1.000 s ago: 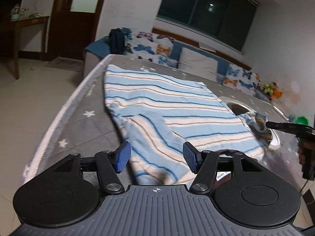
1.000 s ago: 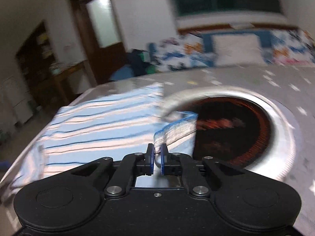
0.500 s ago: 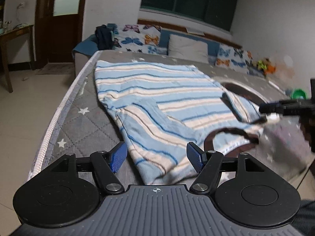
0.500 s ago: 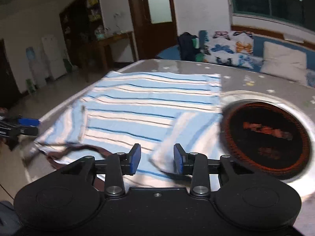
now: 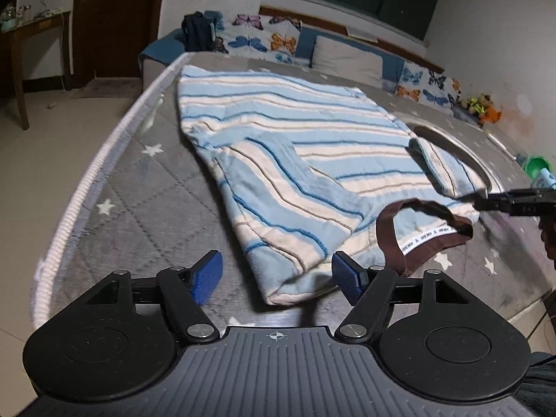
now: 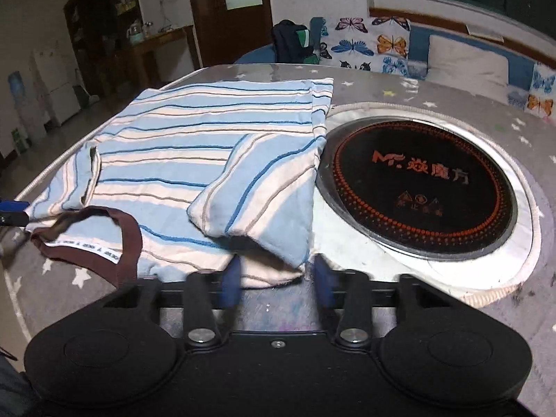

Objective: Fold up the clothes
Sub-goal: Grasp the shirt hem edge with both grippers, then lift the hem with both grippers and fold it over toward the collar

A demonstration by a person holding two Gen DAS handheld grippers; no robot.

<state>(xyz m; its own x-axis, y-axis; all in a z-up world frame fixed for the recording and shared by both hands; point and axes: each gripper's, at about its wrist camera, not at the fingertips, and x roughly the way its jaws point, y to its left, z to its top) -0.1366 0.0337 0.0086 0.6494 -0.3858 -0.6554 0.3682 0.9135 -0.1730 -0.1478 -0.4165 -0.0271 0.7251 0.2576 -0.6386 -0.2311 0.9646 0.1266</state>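
Right wrist view: the striped shirt (image 6: 194, 146) is seen spread on the grey starred table cover (image 6: 451, 104), both sleeves folded inward; the right gripper (image 6: 276, 279) and left gripper (image 5: 276, 276) are held open, nothing gripped; a sleeve could be dragged onto the cooktop (image 6: 420, 182), marked "MF" with Chinese characters; collar tape lettering cannot be read.

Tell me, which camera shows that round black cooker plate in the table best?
The right wrist view: the cooker plate lies whole and near, its orange lettering clear. In the left wrist view only a dark sliver shows, behind the striped shirt.
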